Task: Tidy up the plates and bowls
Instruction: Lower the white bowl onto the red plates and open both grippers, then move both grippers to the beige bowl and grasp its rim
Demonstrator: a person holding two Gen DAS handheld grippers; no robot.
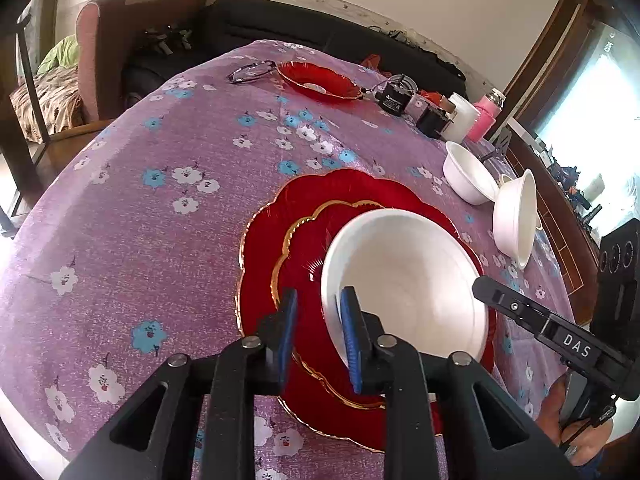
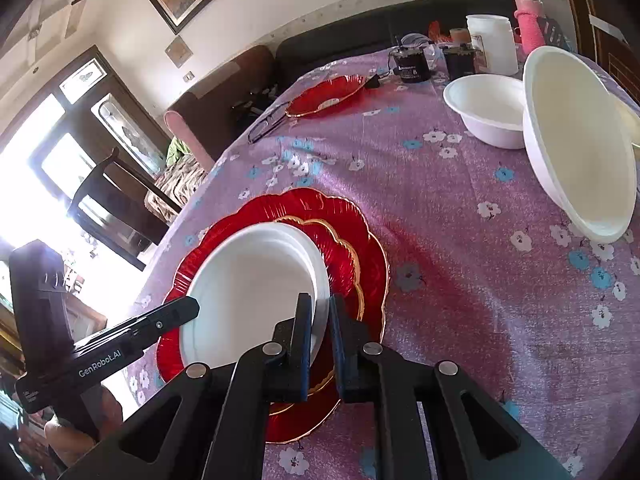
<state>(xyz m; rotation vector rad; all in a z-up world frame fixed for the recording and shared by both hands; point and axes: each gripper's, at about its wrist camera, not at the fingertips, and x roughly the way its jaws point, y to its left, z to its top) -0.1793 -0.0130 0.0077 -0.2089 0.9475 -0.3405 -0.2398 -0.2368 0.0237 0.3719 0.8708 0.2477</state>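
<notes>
A white bowl [image 1: 404, 280] sits on a small red plate [image 1: 304, 248], which lies on a large gold-rimmed red plate [image 1: 264, 248]. My left gripper [image 1: 320, 294] straddles the bowl's near-left rim, one blue pad inside and one outside, with a gap showing, so it is open. In the right wrist view my right gripper [image 2: 321, 298] is shut on the opposite rim of the same bowl [image 2: 248, 292]. Another white bowl [image 2: 484, 108] stands upright at the right, and a third [image 2: 580, 148] leans on its side beside it. A further red plate [image 2: 324, 96] lies far back.
The table wears a purple flowered cloth [image 1: 160, 240]. Eyeglasses [image 1: 252, 72] lie beside the far red plate. Dark jars [image 1: 394, 98], a white container [image 1: 462, 118] and a pink bottle [image 1: 486, 114] crowd the far right. A chair [image 2: 116, 200] and sofa stand beyond the table.
</notes>
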